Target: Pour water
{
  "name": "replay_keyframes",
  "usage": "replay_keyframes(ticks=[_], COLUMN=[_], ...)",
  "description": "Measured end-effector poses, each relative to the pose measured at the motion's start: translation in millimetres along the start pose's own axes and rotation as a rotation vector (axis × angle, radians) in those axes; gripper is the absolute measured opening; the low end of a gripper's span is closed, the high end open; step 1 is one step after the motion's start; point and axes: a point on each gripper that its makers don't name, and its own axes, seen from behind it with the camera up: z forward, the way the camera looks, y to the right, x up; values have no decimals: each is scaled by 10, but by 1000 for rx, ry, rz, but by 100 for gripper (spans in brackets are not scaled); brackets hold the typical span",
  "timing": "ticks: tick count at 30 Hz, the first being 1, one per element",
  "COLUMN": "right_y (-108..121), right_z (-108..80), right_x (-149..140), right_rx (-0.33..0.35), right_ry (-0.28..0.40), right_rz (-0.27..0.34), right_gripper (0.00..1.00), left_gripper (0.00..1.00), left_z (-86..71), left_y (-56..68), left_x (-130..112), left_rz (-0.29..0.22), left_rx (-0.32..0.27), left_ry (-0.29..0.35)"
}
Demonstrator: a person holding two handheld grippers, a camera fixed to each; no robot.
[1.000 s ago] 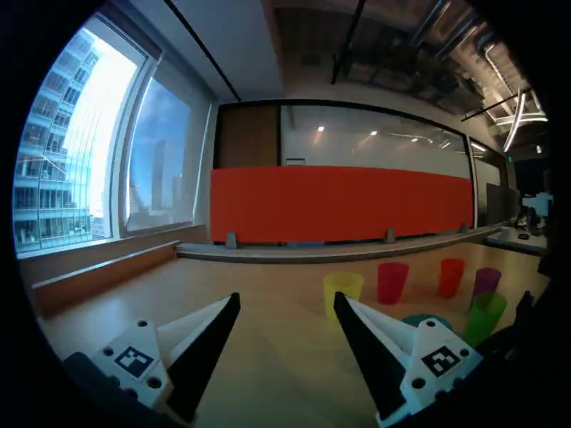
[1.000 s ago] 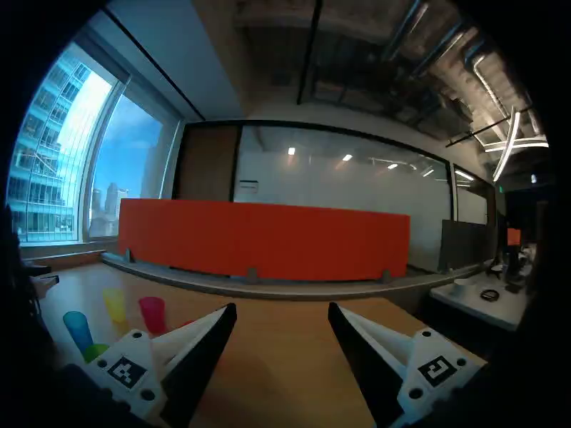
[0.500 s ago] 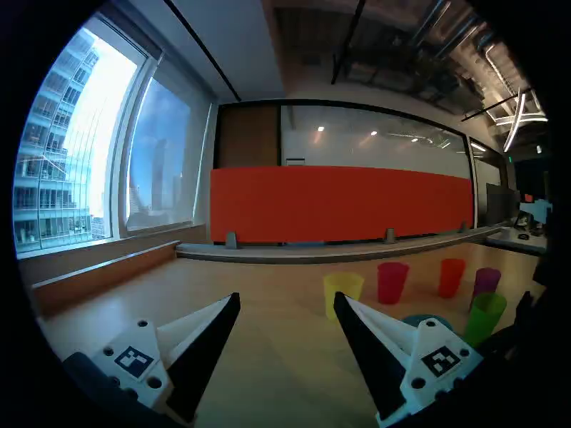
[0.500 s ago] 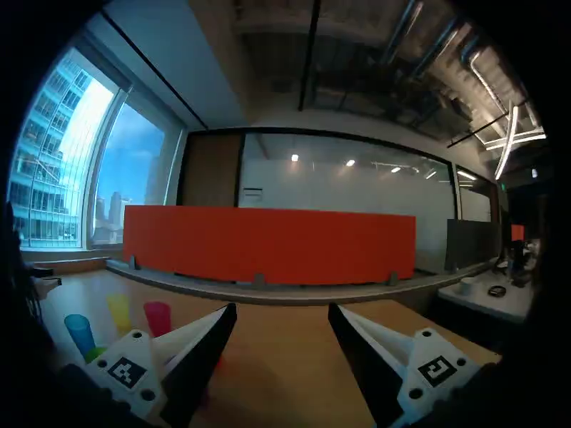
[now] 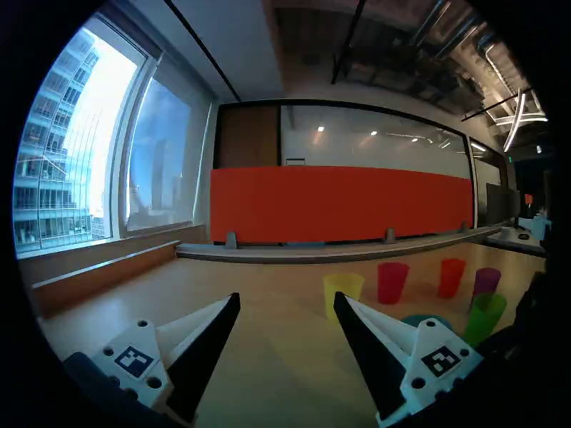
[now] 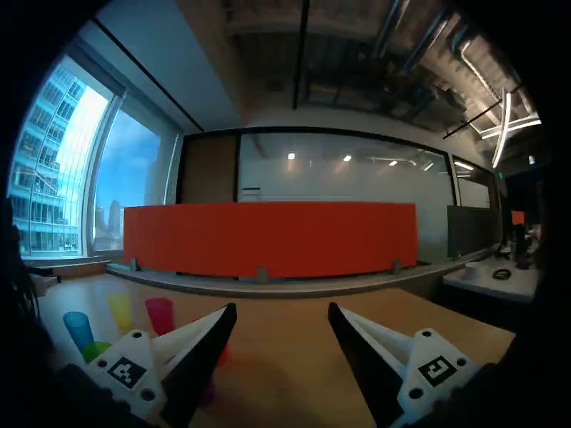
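Several coloured plastic cups stand on the wooden table (image 5: 278, 371). In the left gripper view they lie ahead to the right: yellow cup (image 5: 342, 291), pink cup (image 5: 392, 281), orange cup (image 5: 451, 277), purple cup (image 5: 487, 281), green cup (image 5: 485, 315) and a teal cup (image 5: 422, 320) half hidden behind a finger. My left gripper (image 5: 285, 298) is open and holds nothing. In the right gripper view a blue cup (image 6: 78, 330), yellow cup (image 6: 120, 310), pink cup (image 6: 159, 315) and green cup (image 6: 96, 349) stand to the left. My right gripper (image 6: 281, 308) is open over bare table.
An orange divider panel (image 5: 342, 203) runs along the table's far edge, with a glass wall behind it. Large windows (image 5: 78, 164) are on the left. Another desk (image 6: 492, 278) with small items stands at the right.
The right gripper view has shifted, so the cups sit farther right and nearer its left finger, with reddish and purple cups now peeking beside it. The left gripper has stayed still.
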Motion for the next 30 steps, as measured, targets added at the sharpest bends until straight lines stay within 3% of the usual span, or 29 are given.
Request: replay_keyframes(ticks=[14, 30], right_y=[97, 151], right_z=[8, 5], right_x=[-198, -333], right_rx=[-19, -36], right_ry=[-15, -25], right_rz=[28, 0], right_gripper=[99, 99], left_gripper=[98, 98], left_z=[5, -1], left_y=[-2, -2], left_x=[0, 0], left_rz=[0, 0], left_rx=[0, 0], left_ry=[0, 0])
